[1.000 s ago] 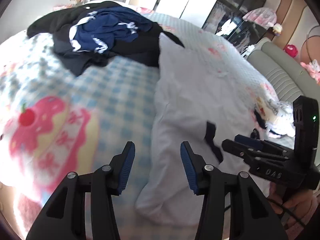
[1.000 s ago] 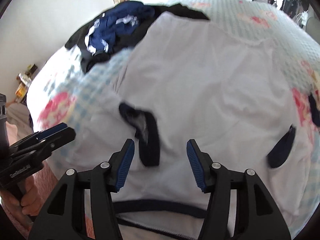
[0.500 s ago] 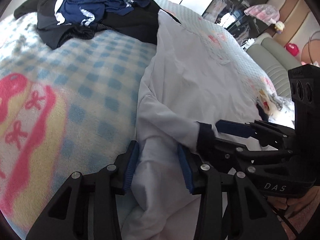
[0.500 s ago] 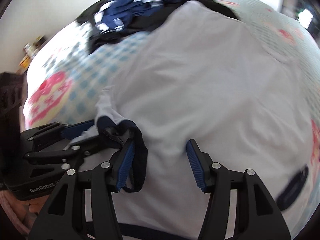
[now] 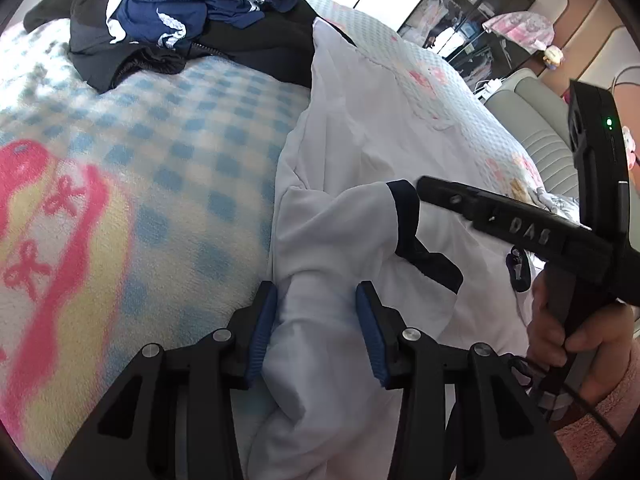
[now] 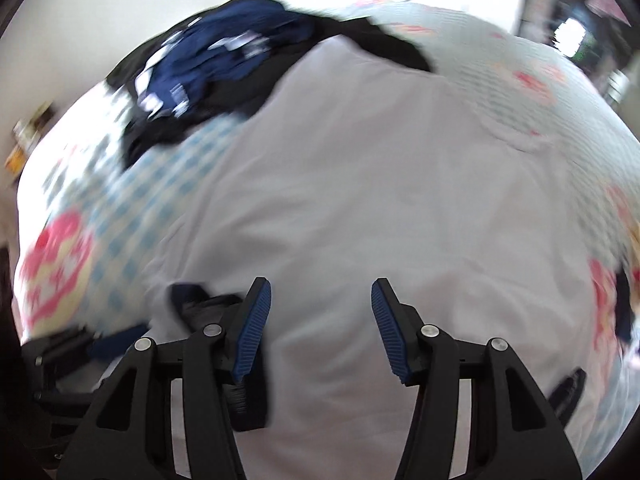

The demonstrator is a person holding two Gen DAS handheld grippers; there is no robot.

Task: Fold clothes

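The white shirt point(image 5: 360, 152) is lying on the bed point(image 5: 168, 152) — its bunched sleeve sitting between the left gripper point(image 5: 316, 328)'s part-open fingers. The right gripper point(image 6: 320, 324) is hovering wide open, empty, over the shirt.

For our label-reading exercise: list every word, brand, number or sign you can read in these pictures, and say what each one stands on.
"DAS": raised letters on the side of the right gripper, seen from the left wrist.
White markings on the navy garment: not readable as text.
Right wrist view: too blurred, nothing readable.
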